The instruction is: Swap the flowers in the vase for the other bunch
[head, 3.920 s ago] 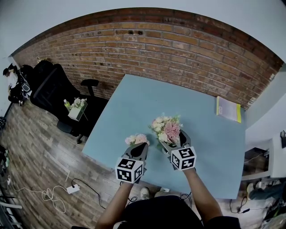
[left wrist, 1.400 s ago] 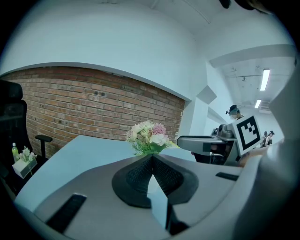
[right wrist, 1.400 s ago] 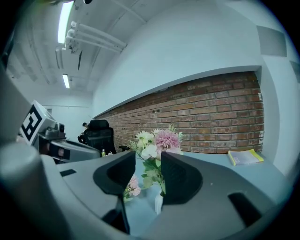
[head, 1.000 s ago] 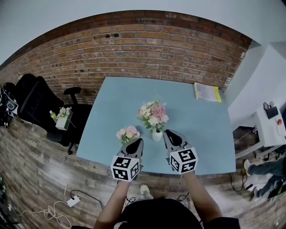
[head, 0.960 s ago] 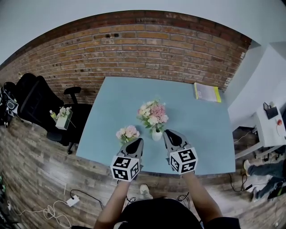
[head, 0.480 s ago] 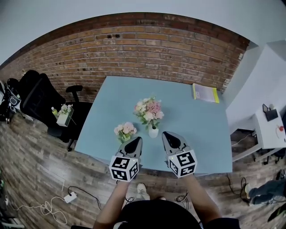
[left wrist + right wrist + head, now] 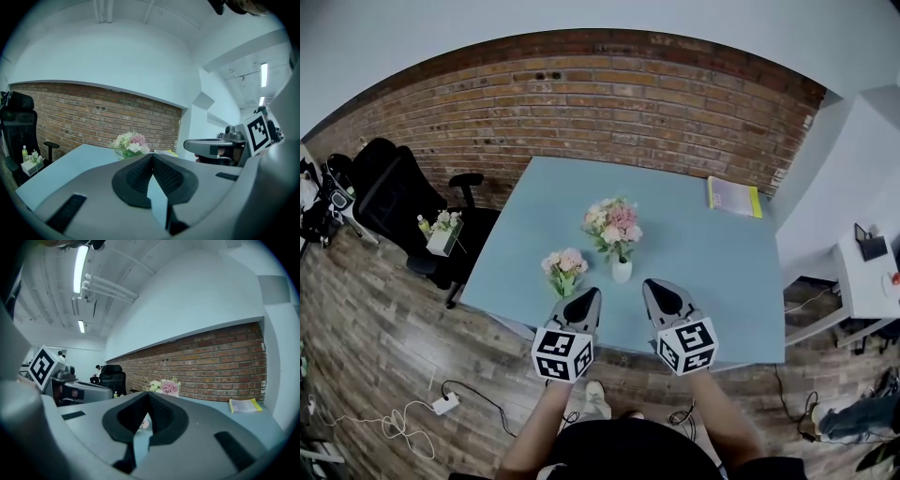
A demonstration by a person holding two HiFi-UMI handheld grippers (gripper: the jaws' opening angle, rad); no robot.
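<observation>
A white vase (image 7: 622,272) stands mid-table on the light blue table (image 7: 712,281), holding a big pink and cream bouquet (image 7: 612,223). A smaller pink bunch (image 7: 564,265) rests on the table to its left. My left gripper (image 7: 586,302) is shut and empty, just behind the small bunch. My right gripper (image 7: 659,289) is shut and empty too, a little to the right of the vase and nearer to me. The left gripper view shows the bouquet (image 7: 130,142) over the closed jaws. In the right gripper view the bouquet (image 7: 164,386) stands ahead.
A yellow book (image 7: 733,197) lies at the table's far right. A black office chair (image 7: 394,192) and a small box of flowers (image 7: 441,234) stand left of the table. A brick wall (image 7: 609,103) runs behind. A white desk (image 7: 872,272) is at right; cables (image 7: 403,417) lie on the floor.
Both grippers have drawn back from the vase towards me and risen slightly. The vase and the small bunch have stayed where they were.
</observation>
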